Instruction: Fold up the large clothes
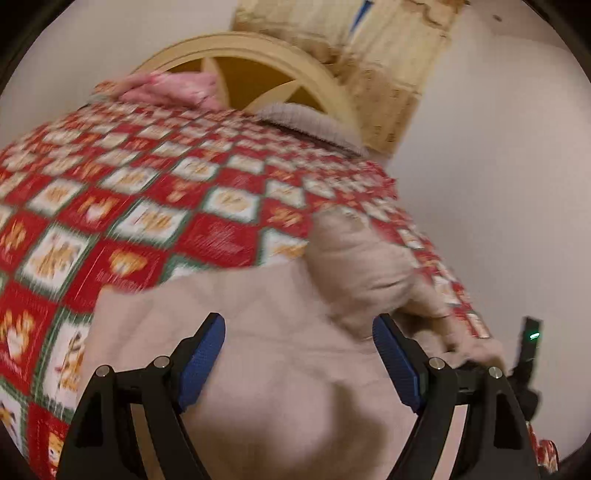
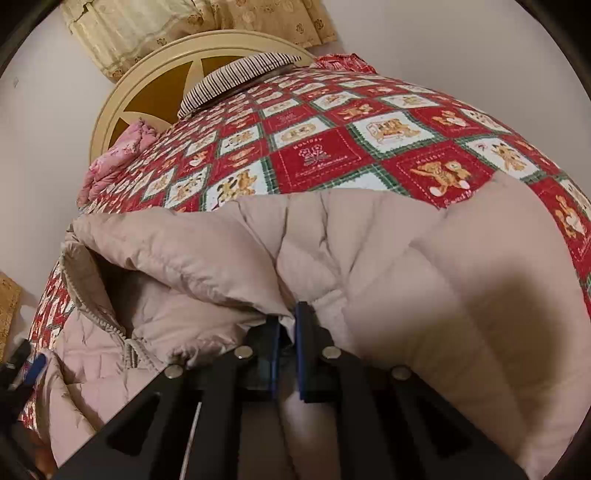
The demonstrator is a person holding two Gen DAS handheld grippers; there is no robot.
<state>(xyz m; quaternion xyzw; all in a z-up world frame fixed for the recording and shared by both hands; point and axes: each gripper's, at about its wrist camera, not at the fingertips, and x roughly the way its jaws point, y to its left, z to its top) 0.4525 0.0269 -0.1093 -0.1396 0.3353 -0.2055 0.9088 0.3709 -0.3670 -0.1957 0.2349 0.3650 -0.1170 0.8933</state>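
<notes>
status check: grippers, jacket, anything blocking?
Right gripper shut on puffer jacket fabric. Left gripper open above the jacket, holding nothing. Jacket rumpled on quilt, unfolded. Nothing in the way.

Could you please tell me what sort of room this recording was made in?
Most likely a bedroom. A bed with a rounded cream headboard is covered by a red patchwork quilt, a striped pillow lies near the headboard, and curtains hang behind.
</notes>
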